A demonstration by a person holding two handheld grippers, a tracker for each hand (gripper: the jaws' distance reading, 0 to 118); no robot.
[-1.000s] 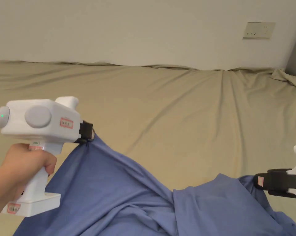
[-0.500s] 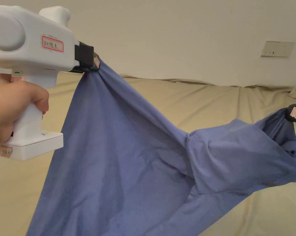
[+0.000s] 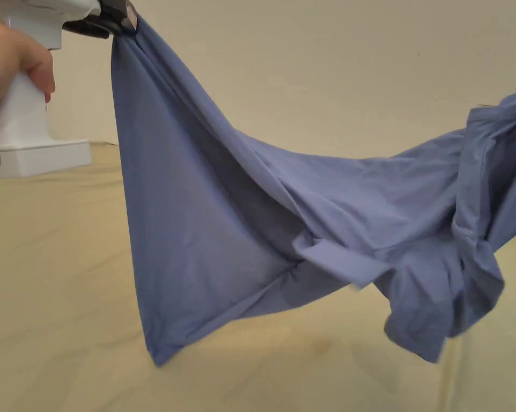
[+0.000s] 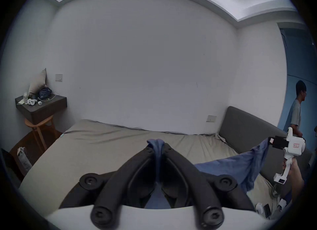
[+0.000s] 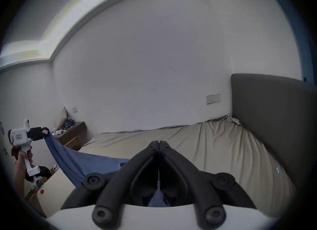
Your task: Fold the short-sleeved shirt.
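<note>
blue shirt [image 3: 208,214]: now lifted clear of the bed [image 3: 48,279], hanging between grippers, higher than before. left gripper [image 4: 158,148]: clamped on bunched cloth. right gripper [image 5: 159,142]: closed on a thin shirt edge.

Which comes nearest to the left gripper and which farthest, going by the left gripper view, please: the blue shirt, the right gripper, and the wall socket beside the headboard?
1. Blue shirt: pinched in the left gripper.
2. Right gripper: off to the right, holding the shirt's other end.
3. Wall socket: on the far wall across the bed, beside the headboard.
</note>
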